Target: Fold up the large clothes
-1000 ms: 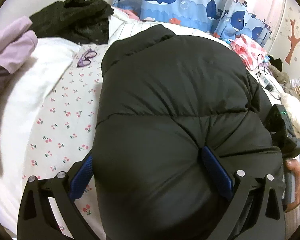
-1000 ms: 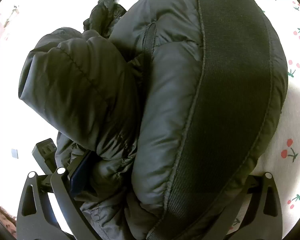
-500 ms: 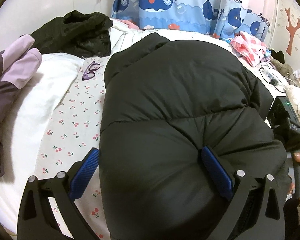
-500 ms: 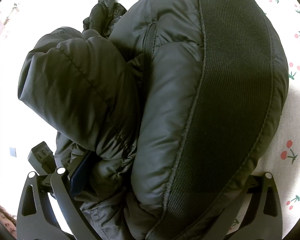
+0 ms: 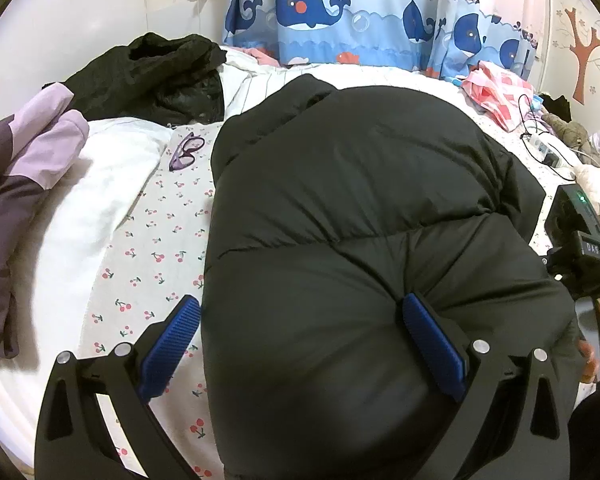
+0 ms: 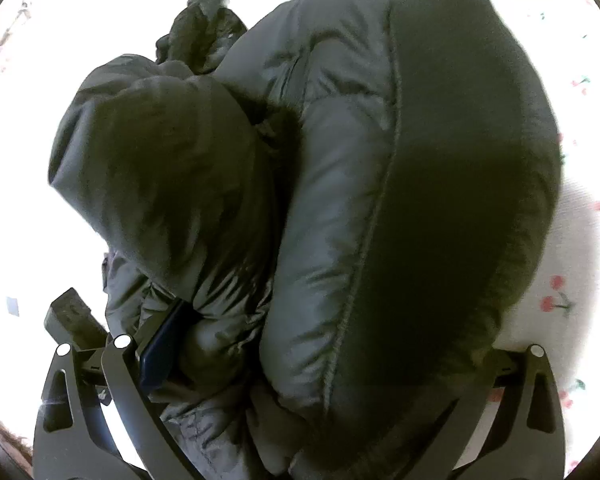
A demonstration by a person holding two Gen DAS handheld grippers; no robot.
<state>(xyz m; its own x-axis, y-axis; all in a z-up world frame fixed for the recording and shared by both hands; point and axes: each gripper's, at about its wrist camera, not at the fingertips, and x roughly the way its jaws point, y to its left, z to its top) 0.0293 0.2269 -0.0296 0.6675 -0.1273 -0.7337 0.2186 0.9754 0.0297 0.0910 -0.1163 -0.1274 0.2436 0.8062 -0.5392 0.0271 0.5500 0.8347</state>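
Observation:
A big black puffer jacket [image 5: 352,216] lies folded in a thick bundle on the cherry-print bed sheet [image 5: 152,248]. My left gripper [image 5: 300,340] is wide open, its blue pads either side of the near left part of the bundle; the right pad presses into the fabric, the left pad stands just off the jacket's edge. In the right wrist view the jacket [image 6: 340,200] fills the frame, with its ribbed hem band on the right. My right gripper [image 6: 308,364] is spread around the bundle; its left pad is pressed into the folds and its right finger is hidden behind the hem.
A black garment [image 5: 152,72] and a purple-and-lilac jacket [image 5: 28,160] lie at the bed's far left. Purple glasses [image 5: 186,152] lie on the sheet beside a white pillow [image 5: 100,184]. A pink checked cloth [image 5: 496,92] and power strip [image 5: 544,152] lie at the right. Whale curtain [image 5: 340,12] behind.
The left gripper has drawn back and risen a little, so more sheet and wall show; its left pad now stands clear of the jacket. The right view is nearly unchanged.

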